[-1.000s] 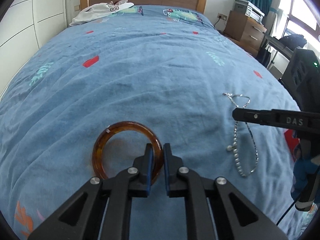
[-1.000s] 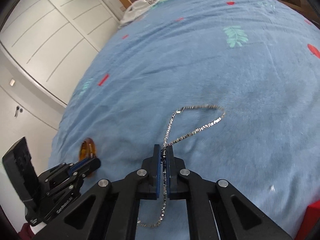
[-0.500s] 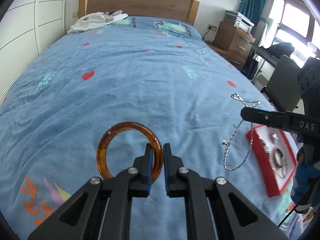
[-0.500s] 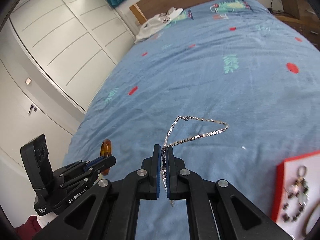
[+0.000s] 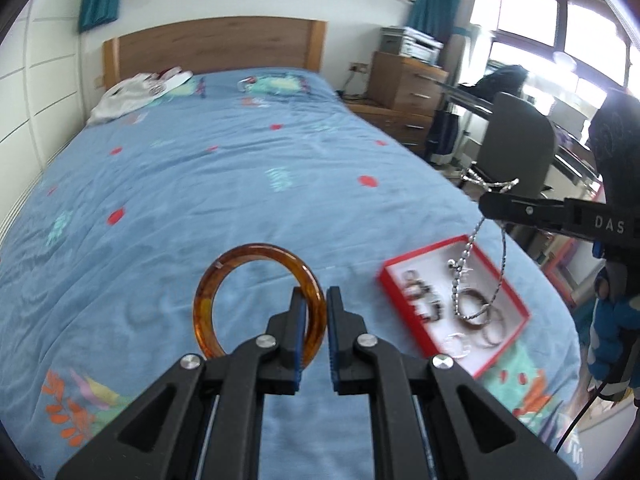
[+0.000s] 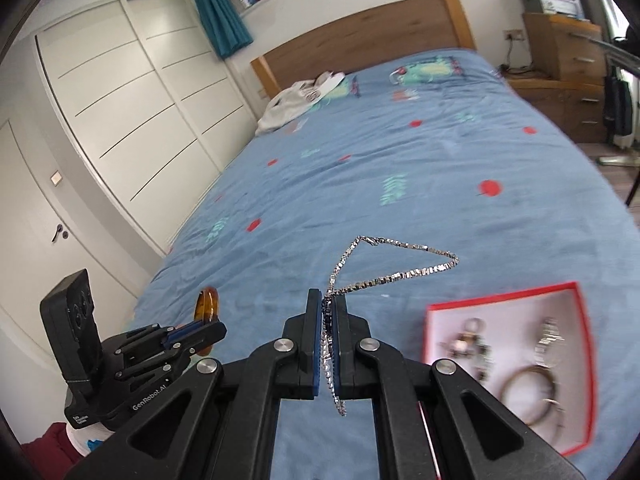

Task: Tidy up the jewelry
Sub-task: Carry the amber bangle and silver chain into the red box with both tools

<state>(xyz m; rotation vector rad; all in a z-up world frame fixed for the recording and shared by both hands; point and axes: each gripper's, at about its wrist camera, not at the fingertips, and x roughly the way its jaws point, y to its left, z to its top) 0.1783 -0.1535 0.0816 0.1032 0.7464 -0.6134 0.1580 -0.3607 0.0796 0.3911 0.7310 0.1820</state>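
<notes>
Left gripper (image 5: 313, 304) clamped on amber bangle (image 5: 256, 300), clear above blue bedspread (image 5: 240, 184); right gripper (image 6: 328, 312) pinching silver chain (image 6: 392, 268); red tray (image 6: 580, 360) near right.

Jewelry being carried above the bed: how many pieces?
2. An amber bangle is clamped in the left gripper; a silver chain hangs from the right gripper. More pieces lie in the red box, too blurred to count.
</notes>
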